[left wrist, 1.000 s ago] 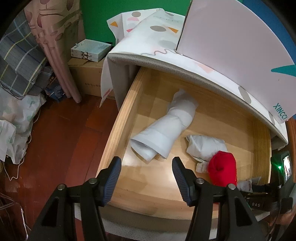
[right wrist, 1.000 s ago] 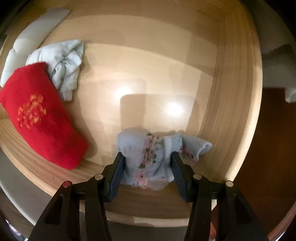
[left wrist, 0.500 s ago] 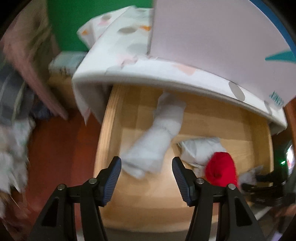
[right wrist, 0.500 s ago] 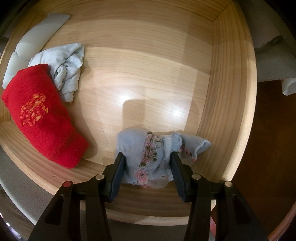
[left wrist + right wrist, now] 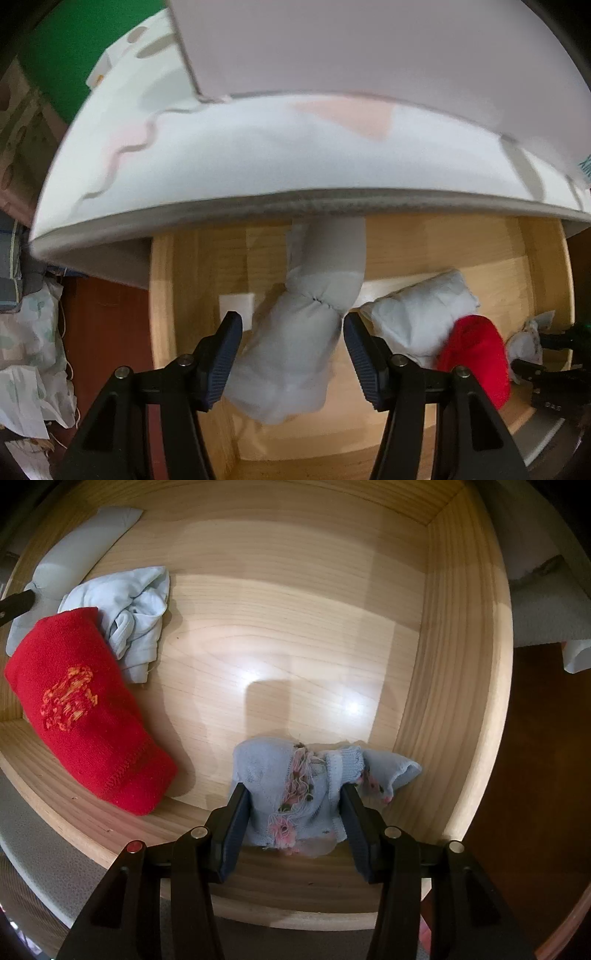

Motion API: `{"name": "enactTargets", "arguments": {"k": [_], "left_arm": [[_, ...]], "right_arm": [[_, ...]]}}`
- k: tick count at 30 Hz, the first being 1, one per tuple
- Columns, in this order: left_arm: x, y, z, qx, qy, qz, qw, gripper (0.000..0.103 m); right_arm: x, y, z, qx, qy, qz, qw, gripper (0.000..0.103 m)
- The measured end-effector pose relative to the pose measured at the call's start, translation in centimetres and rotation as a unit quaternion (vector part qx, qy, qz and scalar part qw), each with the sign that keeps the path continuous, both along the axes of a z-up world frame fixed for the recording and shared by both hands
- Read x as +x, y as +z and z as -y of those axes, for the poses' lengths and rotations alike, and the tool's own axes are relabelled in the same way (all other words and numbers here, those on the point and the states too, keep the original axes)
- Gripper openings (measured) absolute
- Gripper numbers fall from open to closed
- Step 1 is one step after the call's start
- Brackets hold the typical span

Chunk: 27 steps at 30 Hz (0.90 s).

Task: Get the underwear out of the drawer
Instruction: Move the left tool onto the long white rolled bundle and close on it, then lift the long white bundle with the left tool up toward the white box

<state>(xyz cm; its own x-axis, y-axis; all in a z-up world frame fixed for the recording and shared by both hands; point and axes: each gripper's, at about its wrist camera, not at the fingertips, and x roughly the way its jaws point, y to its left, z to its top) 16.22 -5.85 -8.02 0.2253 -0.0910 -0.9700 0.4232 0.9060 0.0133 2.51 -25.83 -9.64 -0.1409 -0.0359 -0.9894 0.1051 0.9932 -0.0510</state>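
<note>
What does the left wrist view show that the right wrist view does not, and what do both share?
Left wrist only: the patterned mattress overhanging the drawer, floor clutter, and the left tongs open around the grey roll.
Right wrist only: the right tongs gripping the blue floral knit closely.
Both: the roll, the pale crumpled garment and the red knit.

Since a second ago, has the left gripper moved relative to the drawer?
Yes. The left gripper has come in and down toward the wooden drawer; the rolled white garment now sits between its open fingers.
</note>
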Motion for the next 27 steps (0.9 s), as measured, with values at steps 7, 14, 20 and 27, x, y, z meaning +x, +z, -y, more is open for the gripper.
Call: {"name": "enactTargets", "arguments": {"k": [7,14,20,27], "left_arm": [[1.2,-2.2,1.4,0.026,-0.013,-0.028,0.9992,0.059],[1.4,-3.7,2.7,0.054,-0.041,-0.05,0.9964,0.059],[1.7,-3.7,3.1,0.06,-0.041,-0.047,0.9963,0.056],[1.1,-3.5,3.0,0.079,-0.035,-0.045,0.9953,0.038]], "right_arm": [[0.0,0.1,0.1,0.006,-0.004,0.007,1.0,0.048],[-0.1,0.3,0.1,0.006,-0.004,0.007,1.0,0.048],[-0.2,0.4,0.1,0.005,-0.003,0.008,1.0,0.048],[-0.2,0.3,0.1,0.004,-0.004,0.007,1.0,0.048]]}}
